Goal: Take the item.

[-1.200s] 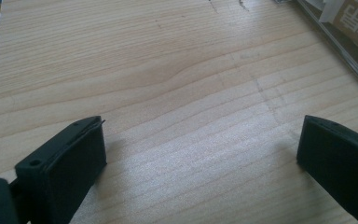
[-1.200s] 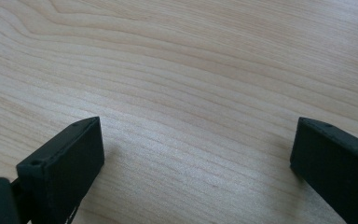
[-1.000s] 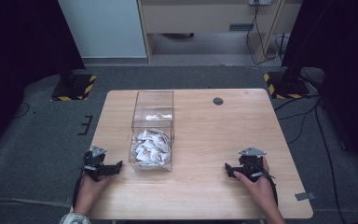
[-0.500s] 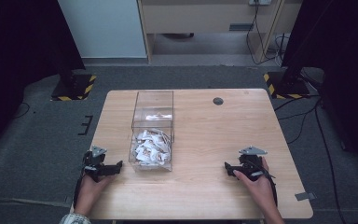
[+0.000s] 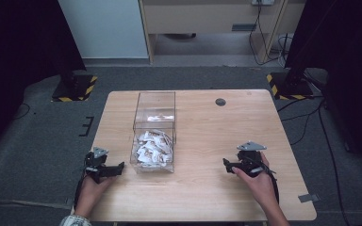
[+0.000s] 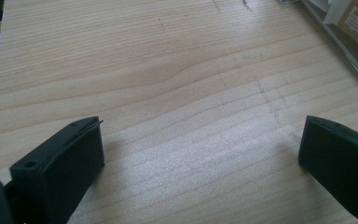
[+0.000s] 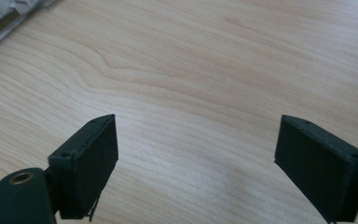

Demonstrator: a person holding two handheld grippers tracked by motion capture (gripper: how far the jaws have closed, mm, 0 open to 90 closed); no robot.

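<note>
A pale wooden surface [image 5: 202,141] stands on a grey carpeted floor [image 5: 37,136]. On its left half sits a clear box [image 5: 154,132], long and narrow, running away from the person. Its near end is filled with crumpled white papers [image 5: 152,148]; its far end looks bare apart from a reflection. A small dark round disc [image 5: 220,101] lies near the far edge, well apart from the box.

The left gripper [image 5: 118,168] rests low at the near left corner, held in the person's left hand [image 5: 92,188], just beside the near end of the box. In the left gripper view its black fingers [image 6: 65,163] stand wide apart over bare wood, nothing between them; the box's edge and a scrap of printed paper [image 6: 354,23] show at the upper right.

The right gripper [image 5: 227,165] sits on the near right side, held in the right hand [image 5: 259,186], well apart from the box. In the right gripper view its fingers [image 7: 88,158] are also spread wide with bare wood between them, and the box's corner [image 7: 9,18] shows at the upper left.

Two yellow-and-black striped stand bases [image 5: 75,87] sit on the floor beyond the far corners.
</note>
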